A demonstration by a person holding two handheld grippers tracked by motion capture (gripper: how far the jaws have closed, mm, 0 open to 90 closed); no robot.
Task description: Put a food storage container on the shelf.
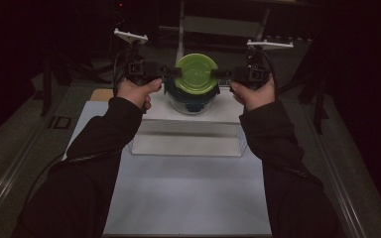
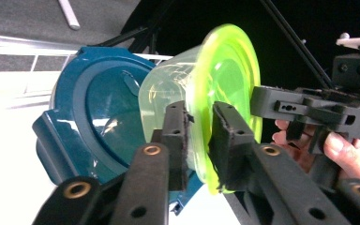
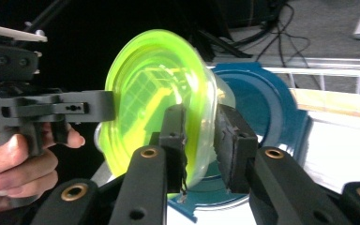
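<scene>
Around me the room is dark, almost black beyond the white tabletop [image 1: 188, 198], which catches what light there is. On the tabletop, toward its far end, sits a pale raised platform [image 1: 188, 131]. Grey floor [image 1: 10, 148] flanks the tabletop on both sides. Behind the tabletop stands a pale upright post [image 1: 180, 34], perhaps part of a stand.

Blue-lidded container [image 1: 191, 101] close beneath; open white tabletop [image 1: 188, 198] nearer.
</scene>
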